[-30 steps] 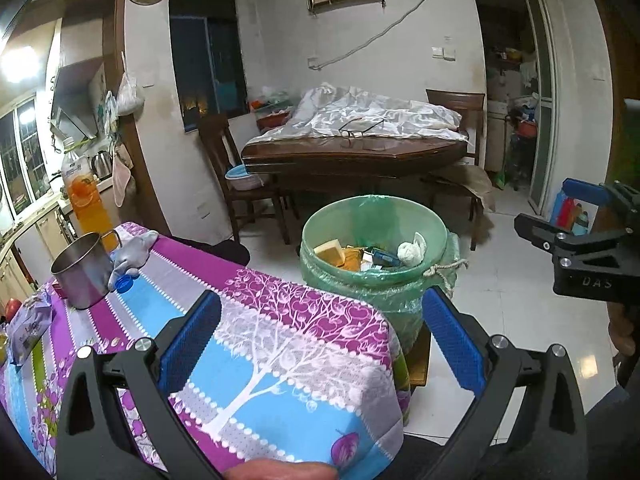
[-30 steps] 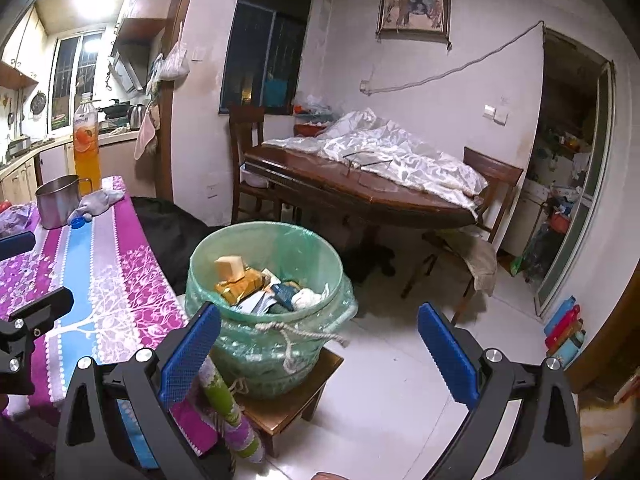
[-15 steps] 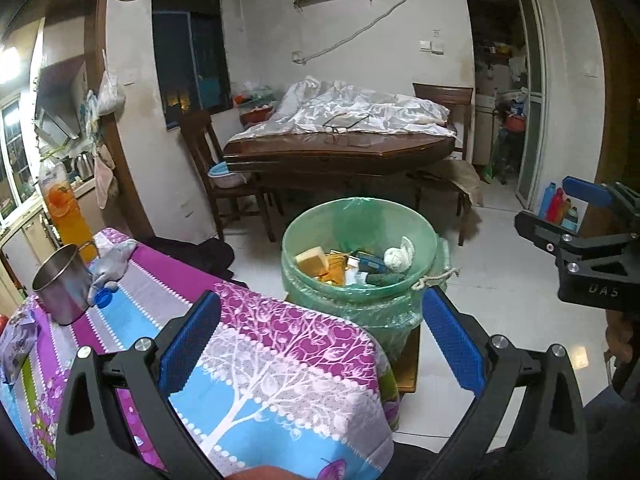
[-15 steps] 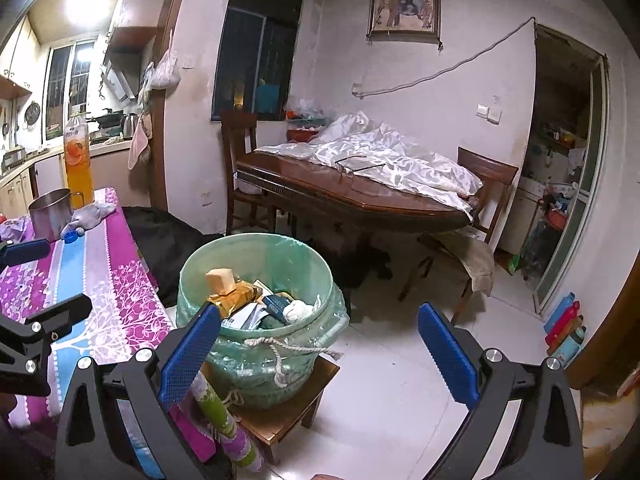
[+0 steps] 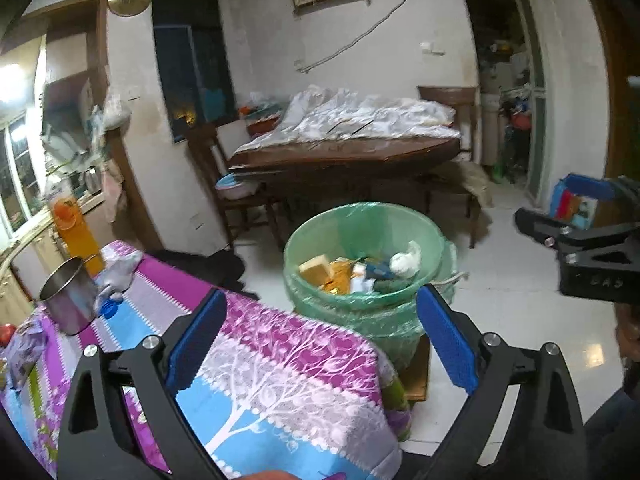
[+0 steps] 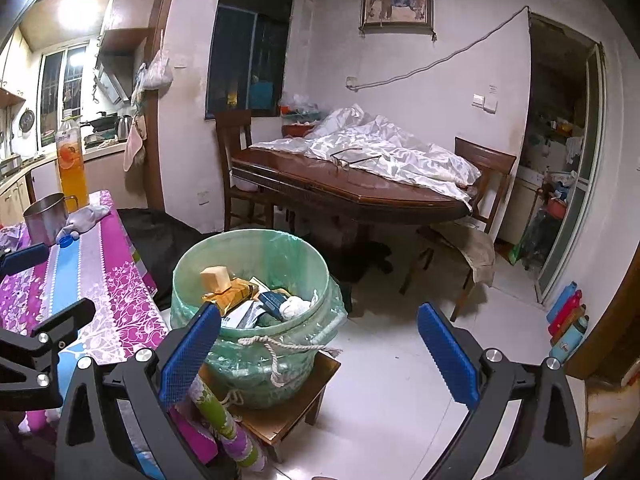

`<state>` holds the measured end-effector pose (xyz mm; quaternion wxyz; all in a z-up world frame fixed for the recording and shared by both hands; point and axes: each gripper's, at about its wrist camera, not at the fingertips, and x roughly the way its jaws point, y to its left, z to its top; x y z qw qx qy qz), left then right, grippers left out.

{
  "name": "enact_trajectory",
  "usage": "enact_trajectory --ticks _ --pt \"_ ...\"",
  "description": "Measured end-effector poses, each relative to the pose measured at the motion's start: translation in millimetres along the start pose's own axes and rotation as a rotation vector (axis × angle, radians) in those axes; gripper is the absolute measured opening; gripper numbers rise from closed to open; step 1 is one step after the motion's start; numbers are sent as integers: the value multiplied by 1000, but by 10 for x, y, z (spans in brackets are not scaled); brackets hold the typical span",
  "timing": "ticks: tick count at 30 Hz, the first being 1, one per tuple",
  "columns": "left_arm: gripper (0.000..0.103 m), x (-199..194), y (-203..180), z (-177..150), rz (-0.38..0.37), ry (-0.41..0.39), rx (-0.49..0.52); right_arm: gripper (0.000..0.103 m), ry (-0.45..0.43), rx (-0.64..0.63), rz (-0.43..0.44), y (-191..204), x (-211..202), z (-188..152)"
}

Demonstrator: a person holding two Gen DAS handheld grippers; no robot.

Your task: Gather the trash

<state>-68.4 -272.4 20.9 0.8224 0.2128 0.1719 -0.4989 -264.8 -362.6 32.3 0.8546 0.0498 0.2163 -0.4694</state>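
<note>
Trash bin nearer — both views shifted.

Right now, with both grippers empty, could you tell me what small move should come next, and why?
Probably swing the left gripper left toward the blue bottle cap beside the steel mug. Both grippers are open and hold nothing, the lined trash bin already holds scraps, and the cap looks like loose trash on the tablecloth.

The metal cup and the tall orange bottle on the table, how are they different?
The metal cup is short, shiny grey and open on top, with a side handle. The orange bottle is tall, slim and see-through, with orange drink inside. The cup stands nearer the camera, the bottle behind it. Both stand upright at the far end of the flowery tablecloth.
</note>
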Motion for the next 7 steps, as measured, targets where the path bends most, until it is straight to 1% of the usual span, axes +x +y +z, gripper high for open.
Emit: enact_trajectory --ticks 3,4,7 --pt "93 25 58 -8 -22 40 -23 98 4 -1 3 13 9 -4" --pt "97 29 84 -16 -21 47 -36 98 5 -3 6 23 17 -7" --pt "97 -1 148 -45 -1 42 -56 98 8 -16 10 63 33 -13"
